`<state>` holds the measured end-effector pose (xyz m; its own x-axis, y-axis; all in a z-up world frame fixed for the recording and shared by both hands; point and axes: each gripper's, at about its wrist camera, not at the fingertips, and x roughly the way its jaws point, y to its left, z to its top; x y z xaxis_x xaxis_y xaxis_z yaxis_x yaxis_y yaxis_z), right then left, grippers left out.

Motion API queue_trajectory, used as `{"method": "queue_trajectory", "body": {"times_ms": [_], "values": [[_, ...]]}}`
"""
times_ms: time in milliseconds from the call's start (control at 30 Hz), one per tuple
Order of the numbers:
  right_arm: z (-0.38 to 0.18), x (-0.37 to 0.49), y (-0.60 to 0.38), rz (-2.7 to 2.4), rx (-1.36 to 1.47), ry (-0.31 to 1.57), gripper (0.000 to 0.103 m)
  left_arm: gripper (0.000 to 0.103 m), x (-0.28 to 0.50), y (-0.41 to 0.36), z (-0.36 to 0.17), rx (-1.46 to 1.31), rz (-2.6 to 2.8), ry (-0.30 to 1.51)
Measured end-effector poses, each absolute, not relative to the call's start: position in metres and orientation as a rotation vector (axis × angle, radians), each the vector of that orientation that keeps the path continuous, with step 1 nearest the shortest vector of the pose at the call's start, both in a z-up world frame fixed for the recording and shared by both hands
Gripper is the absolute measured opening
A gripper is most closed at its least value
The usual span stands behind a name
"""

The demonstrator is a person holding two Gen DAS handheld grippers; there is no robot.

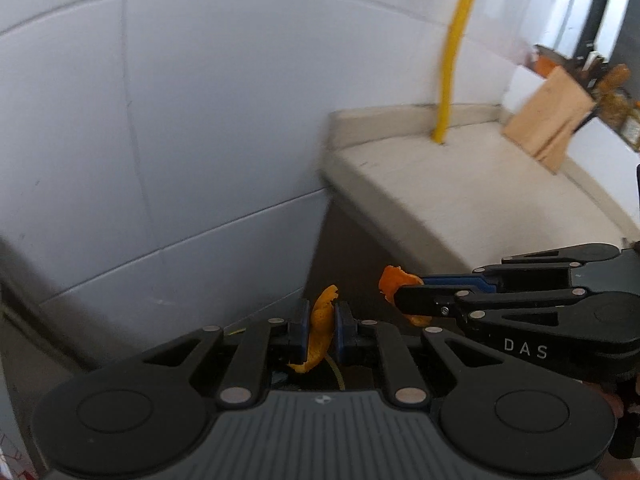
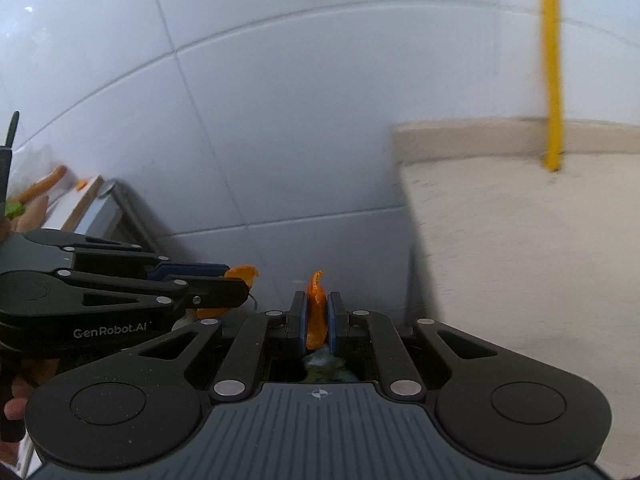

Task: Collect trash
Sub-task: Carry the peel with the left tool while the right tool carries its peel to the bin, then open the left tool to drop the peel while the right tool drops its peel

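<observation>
Orange peel is pinched in both grippers, one scrap in each. In the left wrist view the left gripper [image 1: 322, 320] has its jaws drawn narrow onto a curled peel strip [image 1: 321, 322] that stands upright between the blue pads, its tip poking above them and its lower end hanging out beneath. To the right in that same view the right gripper [image 1: 404, 294] reaches in sideways, clamped on a second peel piece [image 1: 394, 280] that sticks out past its fingertips.

The right wrist view shows the matching picture: the second piece stands on edge between the right gripper's nearly closed pads, while the left gripper comes in from the left edge with its strip protruding from its tip. A person's fingers [image 2: 16, 400] show at the lower left behind it.

Both grippers hang close together in front of a white tiled wall [image 1: 200, 120], just off the end of a beige countertop [image 1: 460, 188]. A yellow pipe [image 1: 452, 60] rises from the counter's back edge, and a brown paper bag [image 1: 548, 120] leans further along it. Beneath the grippers the space is dark and indistinct.
</observation>
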<state>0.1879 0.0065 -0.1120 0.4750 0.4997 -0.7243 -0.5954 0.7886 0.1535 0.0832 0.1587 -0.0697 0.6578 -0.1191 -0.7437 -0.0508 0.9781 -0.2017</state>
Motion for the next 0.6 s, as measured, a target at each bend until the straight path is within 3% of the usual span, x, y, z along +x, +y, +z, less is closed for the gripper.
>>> {"method": "queue_trajectory", "body": {"times_ms": [233,400,600], "values": [[-0.143,0.197,0.033,0.694,-0.129,0.929,0.016,0.009,0.094,0.174,-0.097,-0.231,0.019,0.936],[-0.161,0.206,0.042,0.687,-0.111,0.98,0.023,0.024,0.099,0.179,-0.109,-0.234,0.028,0.972],[-0.175,0.214,0.047,0.675,-0.094,1.015,0.028,0.03,0.101,0.188,-0.116,-0.262,0.047,0.988]]}}
